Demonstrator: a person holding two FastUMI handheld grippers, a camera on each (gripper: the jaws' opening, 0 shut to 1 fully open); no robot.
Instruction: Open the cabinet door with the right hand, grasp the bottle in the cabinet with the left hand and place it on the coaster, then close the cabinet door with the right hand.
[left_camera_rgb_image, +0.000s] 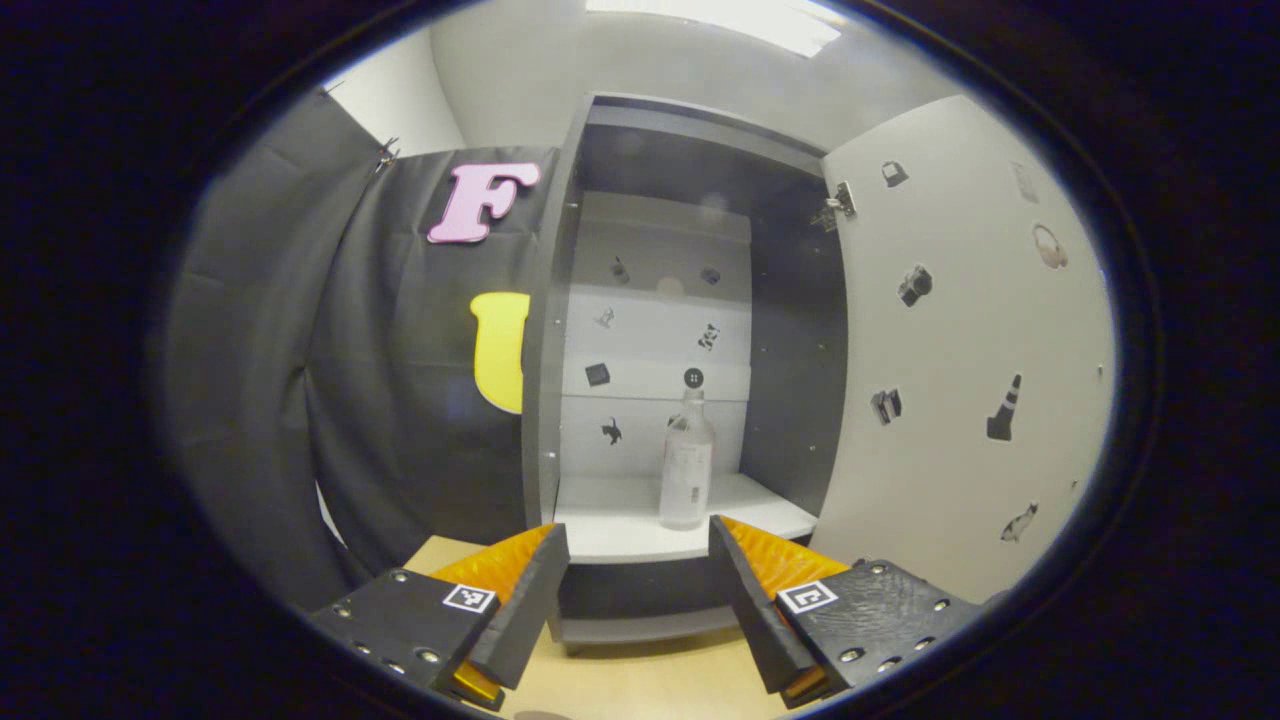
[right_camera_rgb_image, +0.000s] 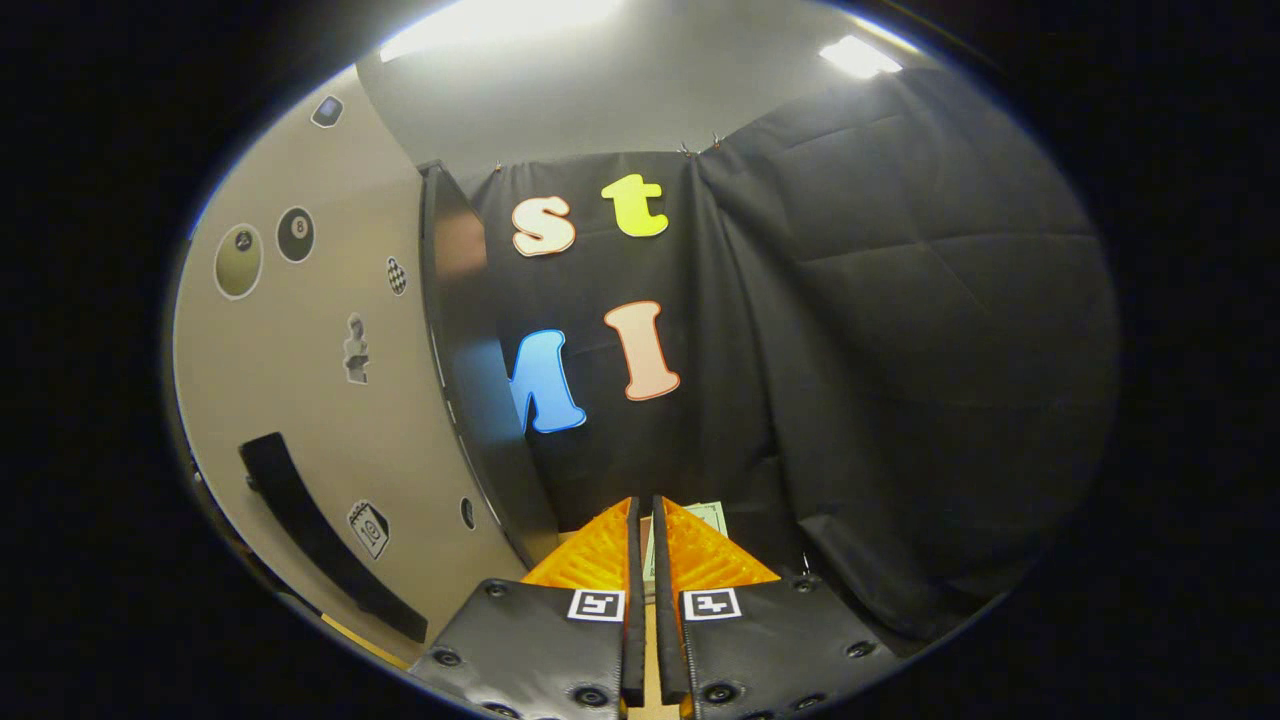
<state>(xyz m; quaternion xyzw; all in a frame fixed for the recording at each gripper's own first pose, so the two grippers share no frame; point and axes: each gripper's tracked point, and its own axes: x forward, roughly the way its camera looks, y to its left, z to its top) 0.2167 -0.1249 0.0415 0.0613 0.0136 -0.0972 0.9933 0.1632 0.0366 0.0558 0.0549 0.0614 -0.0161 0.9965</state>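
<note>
Cabinet (left_camera_rgb_image: 560, 330) stands on the wooden surface (left_camera_rgb_image: 640, 680), its door (left_camera_rgb_image: 960, 350) swung fully open to the right; nothing blocks the opening. Inside, on the cabinet's white bottom shelf (left_camera_rgb_image: 620, 520), one clear bottle (left_camera_rgb_image: 687, 462) stands upright near the front edge. Small stickers dot the cabinet's back panel and door. Left tool (left_camera_rgb_image: 638, 545) faces the cabinet, fingers spread wide, empty. Right tool (right_camera_rgb_image: 645, 530) beside the door's outer face (right_camera_rgb_image: 300, 380), fingers nearly together, gripping nothing.

Black cloth wall (right_camera_rgb_image: 900, 300), pale wood tabletop (left_camera_rgb_image: 640, 680) (ceiling lights (right_camera_rgb_image: 500, 20) on).

Bottle (left_camera_rgb_image: 687, 465) label too small
</note>
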